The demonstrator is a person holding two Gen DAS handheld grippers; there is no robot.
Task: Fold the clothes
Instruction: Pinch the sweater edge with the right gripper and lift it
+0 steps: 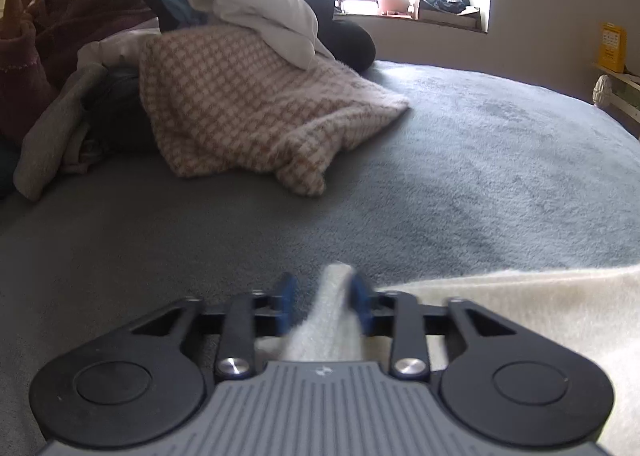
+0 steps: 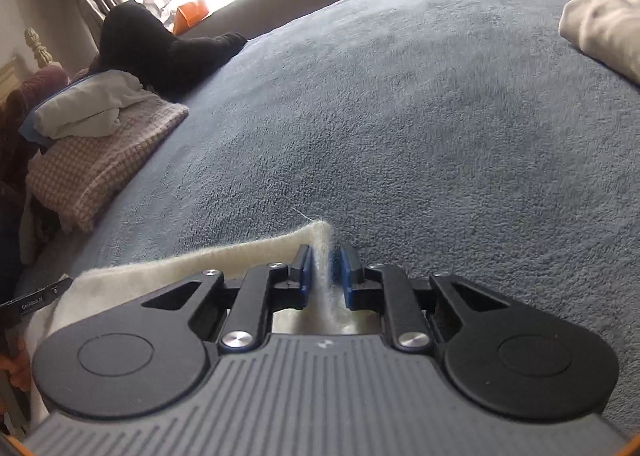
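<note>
The cream cloth (image 1: 500, 296) lies low on the grey bed (image 1: 480, 176), nearest the person, and both grippers have a corner of it. The left gripper (image 1: 324, 296) stands spread, its blue pads apart, with a ridge of the cloth rising between them; the right-hand pad looks to touch the fabric, the other stands clear, so I judge it is not pinching. From there the cloth runs away to that gripper's right.

The right gripper (image 2: 324, 272) has its jaws much closer together, a thin upright fold of the same cloth (image 2: 180, 268) between them. A small gap shows on either side of the fuzzy edge, so the hold looks loose at best; I cannot tell whether it truly grips. Here the cloth stretches off to the left of the gripper, toward the other hand.

So the long edge lies across, from one gripper to the other, and open bed spreads ahead of both. A fold, I reckon, would carry this near edge forward, away from the person, and both corners would need a firm pinch first.

The pile (image 1: 240, 96) of checked and white clothes sits well apart, far left. Another pale garment (image 2: 604, 28) lies far right.
</note>
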